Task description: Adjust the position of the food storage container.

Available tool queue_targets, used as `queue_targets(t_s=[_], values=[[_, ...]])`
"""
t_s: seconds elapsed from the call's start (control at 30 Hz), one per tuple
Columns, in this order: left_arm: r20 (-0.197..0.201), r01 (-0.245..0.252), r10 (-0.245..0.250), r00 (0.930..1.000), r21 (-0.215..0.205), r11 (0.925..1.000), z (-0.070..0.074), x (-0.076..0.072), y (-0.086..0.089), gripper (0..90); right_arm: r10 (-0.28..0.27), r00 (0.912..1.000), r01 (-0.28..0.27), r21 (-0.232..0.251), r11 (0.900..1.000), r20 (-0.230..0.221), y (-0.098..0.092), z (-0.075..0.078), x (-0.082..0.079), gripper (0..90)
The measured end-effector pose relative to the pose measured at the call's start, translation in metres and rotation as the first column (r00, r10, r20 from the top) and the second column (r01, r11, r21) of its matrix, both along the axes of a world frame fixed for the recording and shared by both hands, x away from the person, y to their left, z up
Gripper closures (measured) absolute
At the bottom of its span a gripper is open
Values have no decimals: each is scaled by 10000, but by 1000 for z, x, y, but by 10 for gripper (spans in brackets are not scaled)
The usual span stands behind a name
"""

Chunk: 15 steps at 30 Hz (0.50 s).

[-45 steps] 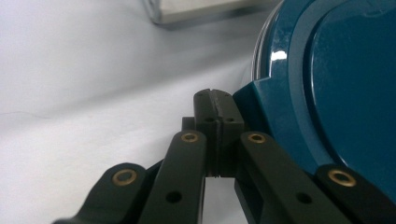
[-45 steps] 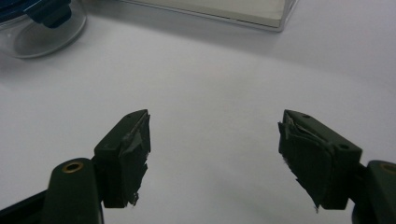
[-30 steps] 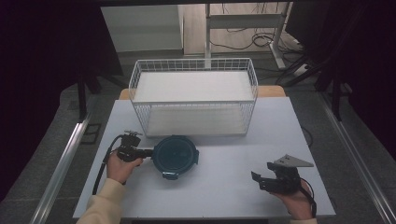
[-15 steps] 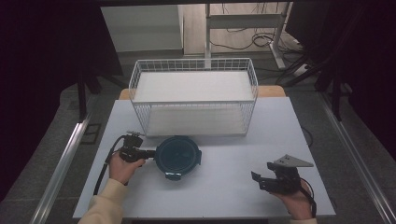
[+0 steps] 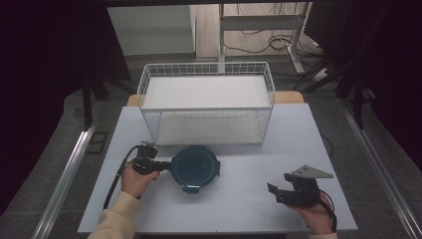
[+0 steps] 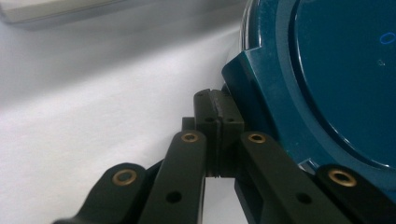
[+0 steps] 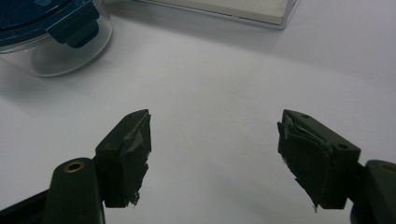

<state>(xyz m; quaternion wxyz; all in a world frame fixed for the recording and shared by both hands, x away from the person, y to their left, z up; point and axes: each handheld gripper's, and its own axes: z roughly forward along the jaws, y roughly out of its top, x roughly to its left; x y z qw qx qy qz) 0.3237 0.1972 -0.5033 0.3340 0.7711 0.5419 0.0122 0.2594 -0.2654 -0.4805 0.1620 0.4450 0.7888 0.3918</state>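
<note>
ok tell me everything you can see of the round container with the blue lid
The round container has a clear body, seen in the right gripper view, and a dark teal lid with clip tabs around its rim. It sits upright and lidded on the white table, just in front of the wire basket. The left gripper, jaws shut, touches its left edge.

lid (image 6: 345, 70): dark teal plastic, smooth, slight gloss
container body (image 7: 65, 53): clear plastic, glossy
basket (image 5: 206, 102): white coated wire, matt
desk (image 5: 249, 194): white, smooth, matt
left tongs (image 6: 218, 116): black plastic, matt, brass-look rivets
right tongs (image 7: 215, 154): black, matt; pad tape frayed, rough
</note>
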Motion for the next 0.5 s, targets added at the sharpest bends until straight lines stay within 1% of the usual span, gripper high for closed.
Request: queue_targets(t_s=[0.03,0.2,0.27,0.3,0.37,0.43,0.47,0.5], values=[[-12,113,-113,9999,64,9999,0,0,-1,900,1,10000,-1,-1,10000,0,0,0,0,254],[-8,151,-151,9999,-42,9999,0,-1,-8,900,7,10000,-7,-2,10000,-15,0,0,0,254],[-16,286,-286,9996,-23,9996,0,-1,-10,900,13,10000,-13,2,10000,-18,1,0,0,253],[2,232,-232,9997,-118,9997,0,-2,-13,900,14,10000,-14,0,10000,-16,1,0,0,253],[-24,378,-378,9993,-149,9992,-1,-3,-17,900,-4,10000,4,4,10000,-5,0,0,0,253],[43,471,-471,9989,-59,9989,-1,-4,-22,900,-8,10000,8,5,10000,-5,0,0,0,253],[74,432,-431,9990,-69,9990,-1,-5,-24,900,-13,10000,13,3,10000,6,0,0,0,253],[72,544,-544,9985,22,9985,-1,-5,-25,900,-11,10000,11,4,10000,7,0,0,0,254]])
